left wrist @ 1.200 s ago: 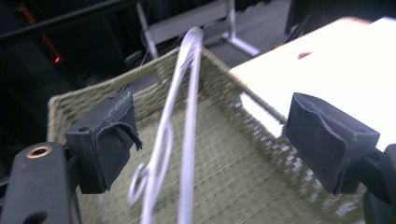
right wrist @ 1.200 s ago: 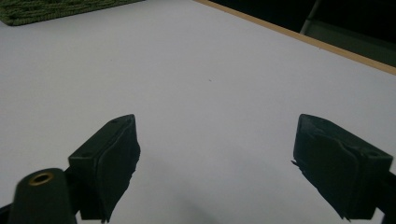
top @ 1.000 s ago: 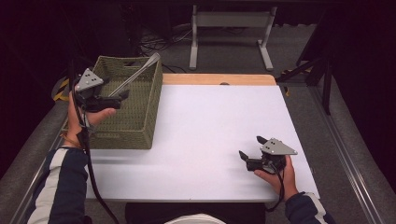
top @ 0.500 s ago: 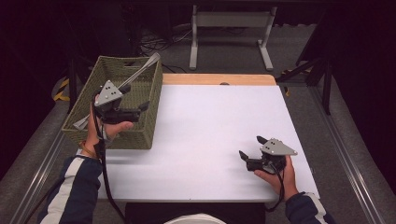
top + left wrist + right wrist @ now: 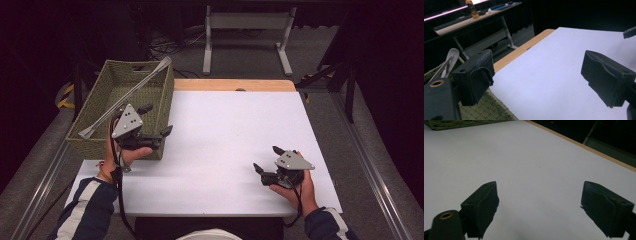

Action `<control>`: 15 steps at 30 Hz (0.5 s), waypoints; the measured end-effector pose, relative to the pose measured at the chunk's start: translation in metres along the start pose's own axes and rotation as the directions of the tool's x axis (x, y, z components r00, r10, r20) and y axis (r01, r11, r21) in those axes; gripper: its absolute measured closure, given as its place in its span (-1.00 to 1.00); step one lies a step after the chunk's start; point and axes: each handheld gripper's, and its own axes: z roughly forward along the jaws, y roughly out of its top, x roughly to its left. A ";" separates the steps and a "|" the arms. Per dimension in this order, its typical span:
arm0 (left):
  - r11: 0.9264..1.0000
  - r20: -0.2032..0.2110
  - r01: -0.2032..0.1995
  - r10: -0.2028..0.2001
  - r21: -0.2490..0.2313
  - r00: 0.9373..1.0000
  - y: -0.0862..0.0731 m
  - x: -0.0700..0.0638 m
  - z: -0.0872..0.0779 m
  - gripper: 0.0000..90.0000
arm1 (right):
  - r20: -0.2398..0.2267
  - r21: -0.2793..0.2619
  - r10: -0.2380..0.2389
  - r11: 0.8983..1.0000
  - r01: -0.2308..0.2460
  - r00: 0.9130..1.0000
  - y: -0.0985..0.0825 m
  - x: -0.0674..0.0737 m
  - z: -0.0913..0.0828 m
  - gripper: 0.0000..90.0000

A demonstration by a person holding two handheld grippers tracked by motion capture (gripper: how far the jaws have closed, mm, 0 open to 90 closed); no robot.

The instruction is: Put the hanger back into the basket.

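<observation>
A woven green basket (image 5: 125, 107) is set on the left part of the white table (image 5: 235, 145), close to its far left corner. A pair of long metal tongs (image 5: 125, 97) is laid slantwise across the basket, one end propped past the far right corner of the rim and the other end jutting out over the left wall. In the left gripper view the tongs (image 5: 447, 63) are seen at the far left, above the weave of the basket (image 5: 489, 110).

The left gripper (image 5: 157, 121) is held just over the basket's near right corner, pointed toward the middle of the table. Its jaws have just been opening and are spread wide, with nothing between them; the tongs are left untouched behind it. Whether the hand's underside is resting on the basket rim cannot quite be told from above.

The right gripper (image 5: 267, 160) is held low near the table's near right corner, well apart from the basket. Its jaws are likewise spread wide, and only bare tabletop is seen between its pads (image 5: 486, 205).
</observation>
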 end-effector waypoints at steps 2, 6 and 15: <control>1.000 0.022 0.002 -0.002 -0.003 1.000 0.000 -0.002 -0.001 -0.74 | -0.001 -0.001 -0.001 1.000 0.001 1.000 0.000 0.000 0.000 -0.67; 1.000 0.049 -0.011 0.012 -0.007 0.999 -0.002 -0.010 0.000 -0.77 | -0.003 -0.007 -0.006 1.000 0.006 1.000 0.002 0.002 -0.001 -0.67; 0.999 0.093 -0.034 0.035 -0.012 0.995 -0.009 -0.027 0.001 -0.78 | -0.007 -0.019 -0.006 1.000 0.006 1.000 0.004 0.005 -0.003 -0.67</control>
